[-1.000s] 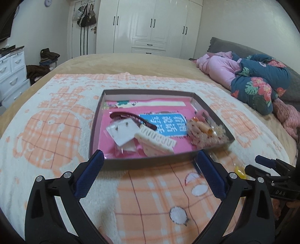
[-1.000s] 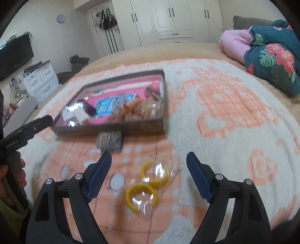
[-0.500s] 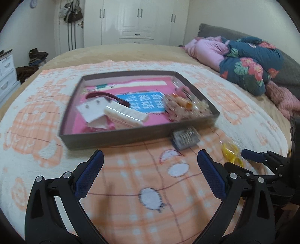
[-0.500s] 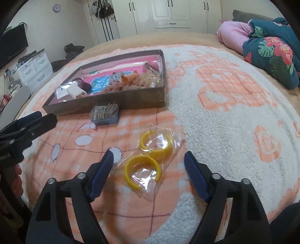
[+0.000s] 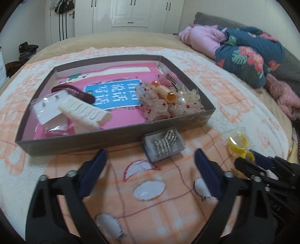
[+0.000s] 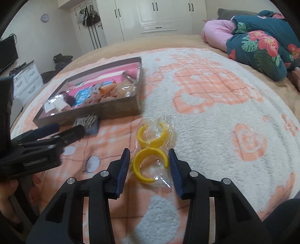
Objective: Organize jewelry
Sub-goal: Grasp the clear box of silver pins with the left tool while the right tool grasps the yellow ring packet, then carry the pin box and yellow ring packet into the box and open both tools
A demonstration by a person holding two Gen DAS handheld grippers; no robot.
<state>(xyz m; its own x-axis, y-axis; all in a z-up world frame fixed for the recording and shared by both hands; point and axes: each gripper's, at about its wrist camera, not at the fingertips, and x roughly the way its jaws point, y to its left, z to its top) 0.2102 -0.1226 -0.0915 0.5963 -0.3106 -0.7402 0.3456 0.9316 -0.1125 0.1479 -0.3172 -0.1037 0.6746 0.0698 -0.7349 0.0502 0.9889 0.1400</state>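
White wardrobe (image 5: 138, 15), floral quilt (image 6: 262, 48), pink bedding (image 5: 202, 39), wall clock (image 6: 45, 17), white drawers (image 6: 28, 78)

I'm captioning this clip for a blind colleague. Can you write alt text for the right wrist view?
The right gripper sits open around a clear bag of yellow hoop earrings on a peach-and-white blanket. To the left, the other gripper points toward a small clear case lying before a shallow tray of hair accessories.

Both grippers, left (image 5: 150, 169) and right (image 6: 149, 165), show black plastic frames, blue ribbed pads (image 6: 122, 169), silver screws (image 6: 103, 173).
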